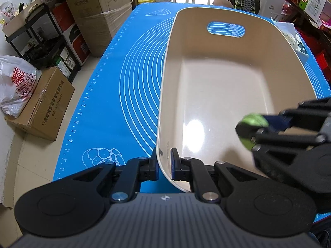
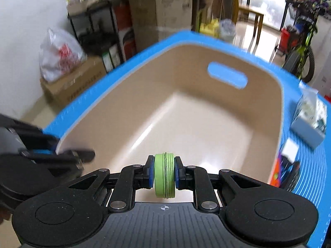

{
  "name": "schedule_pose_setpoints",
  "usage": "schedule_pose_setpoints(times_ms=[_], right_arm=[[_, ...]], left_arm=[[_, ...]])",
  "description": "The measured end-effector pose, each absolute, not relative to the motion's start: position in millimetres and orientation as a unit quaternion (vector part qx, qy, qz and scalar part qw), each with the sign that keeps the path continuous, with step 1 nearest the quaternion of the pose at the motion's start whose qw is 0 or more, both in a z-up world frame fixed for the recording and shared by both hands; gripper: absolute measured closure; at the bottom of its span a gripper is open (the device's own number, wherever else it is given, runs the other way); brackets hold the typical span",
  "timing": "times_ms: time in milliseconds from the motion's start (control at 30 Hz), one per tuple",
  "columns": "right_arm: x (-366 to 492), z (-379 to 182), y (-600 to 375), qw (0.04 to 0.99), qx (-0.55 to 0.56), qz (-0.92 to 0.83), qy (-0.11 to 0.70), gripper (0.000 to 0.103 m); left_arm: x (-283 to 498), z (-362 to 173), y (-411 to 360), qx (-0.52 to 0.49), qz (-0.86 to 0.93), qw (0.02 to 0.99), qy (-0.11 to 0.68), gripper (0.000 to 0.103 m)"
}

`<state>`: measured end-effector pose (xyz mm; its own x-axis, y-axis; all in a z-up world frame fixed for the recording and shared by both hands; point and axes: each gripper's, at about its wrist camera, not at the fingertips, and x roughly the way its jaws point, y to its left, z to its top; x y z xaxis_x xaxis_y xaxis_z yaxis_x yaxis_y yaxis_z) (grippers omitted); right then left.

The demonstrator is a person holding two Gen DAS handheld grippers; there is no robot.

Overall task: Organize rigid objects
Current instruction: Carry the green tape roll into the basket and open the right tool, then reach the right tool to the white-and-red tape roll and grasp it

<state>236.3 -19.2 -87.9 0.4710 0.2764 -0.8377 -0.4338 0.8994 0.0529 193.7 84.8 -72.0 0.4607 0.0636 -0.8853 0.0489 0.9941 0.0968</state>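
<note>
A cream plastic bin with a handle slot stands on a blue mat; nothing lies in the part of it that shows. My left gripper is shut on the bin's near-left rim, one pad outside the wall and one inside. My right gripper is shut on a small green round tin, held on edge above the near end of the bin. In the left wrist view the right gripper comes in from the right over the bin with the green tin at its tips.
A white tissue pack and several colourful small items lie on the mat to the right of the bin. Cardboard boxes, a plastic bag and a black shelf stand on the floor left of the table. A bicycle is behind.
</note>
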Motion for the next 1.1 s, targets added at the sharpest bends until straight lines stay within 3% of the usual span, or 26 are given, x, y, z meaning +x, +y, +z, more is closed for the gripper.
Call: schedule_pose_setpoints(times_ms=[333, 400, 467, 567, 667, 1100], right_arm=[[234.0, -117.6, -11.7, 0.82, -0.121, 0.187, 0.527, 0.075], [231.8, -114.0, -11.4, 0.824, -0.132, 0.182, 0.52, 0.058], [229.8, -109.9, -12.0, 0.829, -0.127, 0.183, 0.513, 0.049], [226.9, -100.7, -20.7, 0.84, -0.109, 0.183, 0.5, 0.047], [220.9, -82.2, -32.5, 0.857, -0.086, 0.176, 0.477, 0.038], [199.2, -18.2, -121.7, 0.913, -0.014, 0.104, 0.394, 0.028]], left_arm=[[193.5, -72.1, 84.4, 0.056, 0.005, 0.852, 0.52, 0.091], [193.4, -72.1, 84.5, 0.056, 0.005, 0.852, 0.52, 0.091], [193.3, -72.0, 84.4, 0.055, 0.006, 0.852, 0.52, 0.091], [193.2, -71.8, 83.8, 0.057, 0.006, 0.852, 0.52, 0.091], [193.3, -71.9, 84.8, 0.059, 0.004, 0.851, 0.522, 0.091], [193.2, -72.9, 84.0, 0.063, 0.001, 0.85, 0.523, 0.091]])
